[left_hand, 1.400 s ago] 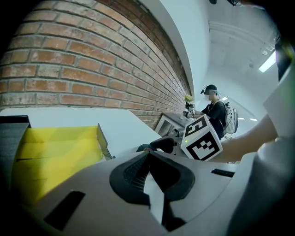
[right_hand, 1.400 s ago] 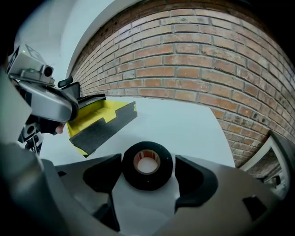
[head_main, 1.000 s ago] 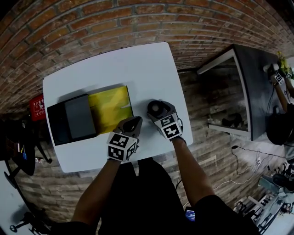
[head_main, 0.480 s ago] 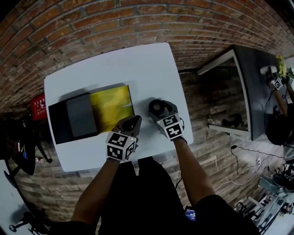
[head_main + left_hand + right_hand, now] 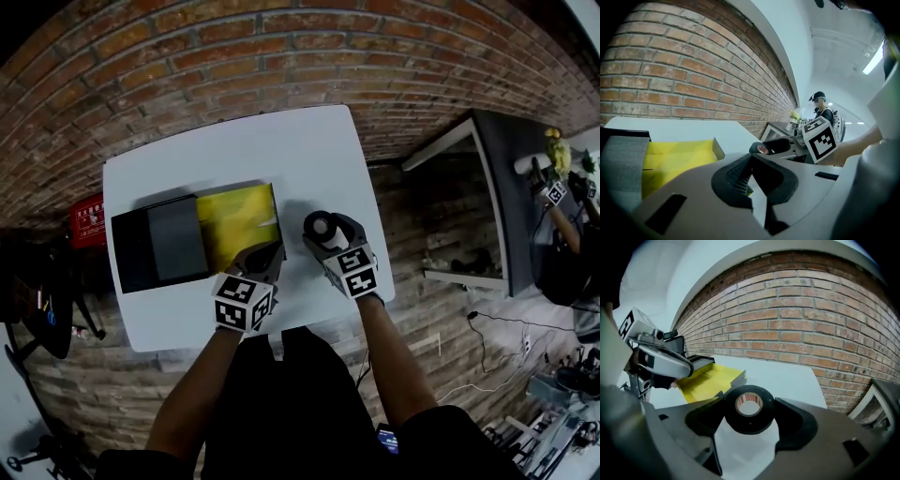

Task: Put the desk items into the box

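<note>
Two tools near box (image 5: 234,220) edge: right tool (image 5: 750,414) grips tape roll (image 5: 749,423); left tool (image 5: 751,161) closed, empty.

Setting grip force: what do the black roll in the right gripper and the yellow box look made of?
Tape roll: black tape with a matte face, probably cloth or vinyl, wound on a pale core with red print, likely cardboard.
Yellow box: looks like thin cardboard with a smooth yellow inside and thin, flat walls, one standing as a flap.
</note>
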`<state>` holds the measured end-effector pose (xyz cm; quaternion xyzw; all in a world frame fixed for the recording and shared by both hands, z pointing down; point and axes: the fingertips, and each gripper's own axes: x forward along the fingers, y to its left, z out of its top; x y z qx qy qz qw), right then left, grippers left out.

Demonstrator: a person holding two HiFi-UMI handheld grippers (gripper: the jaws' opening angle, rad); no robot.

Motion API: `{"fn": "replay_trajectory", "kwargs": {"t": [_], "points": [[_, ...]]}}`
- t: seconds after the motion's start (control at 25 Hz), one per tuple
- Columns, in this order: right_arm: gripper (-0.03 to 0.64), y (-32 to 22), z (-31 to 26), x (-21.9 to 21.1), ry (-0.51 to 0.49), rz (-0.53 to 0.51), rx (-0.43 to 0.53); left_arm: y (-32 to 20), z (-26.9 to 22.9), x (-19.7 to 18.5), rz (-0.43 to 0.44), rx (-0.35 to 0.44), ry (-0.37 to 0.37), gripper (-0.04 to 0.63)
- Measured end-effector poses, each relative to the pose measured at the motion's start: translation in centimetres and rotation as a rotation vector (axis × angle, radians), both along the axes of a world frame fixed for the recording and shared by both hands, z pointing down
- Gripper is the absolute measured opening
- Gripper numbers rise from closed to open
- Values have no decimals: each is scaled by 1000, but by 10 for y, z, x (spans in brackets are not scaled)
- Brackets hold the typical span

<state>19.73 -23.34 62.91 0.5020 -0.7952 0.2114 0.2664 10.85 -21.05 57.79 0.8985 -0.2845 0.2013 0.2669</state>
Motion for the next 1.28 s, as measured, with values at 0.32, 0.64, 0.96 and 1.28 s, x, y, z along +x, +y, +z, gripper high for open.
{"fn": "replay_trajectory", "kwargs": {"t": [0.32,0.64,0.96,1.28], "points": [[345,1,-31,-39,-47,-51,51,-5,-16,-43,-79,35,3,12],[345,-2,-40,-94,-56,-139,64,-5,-20,-89,-155,44,-14,12],[345,-14,-41,-145,-59,-225,60,-8,-22,-128,-215,52,-25,12],[345,-26,-24,-183,-42,-265,25,-14,-17,-159,-250,42,-37,11]]}}
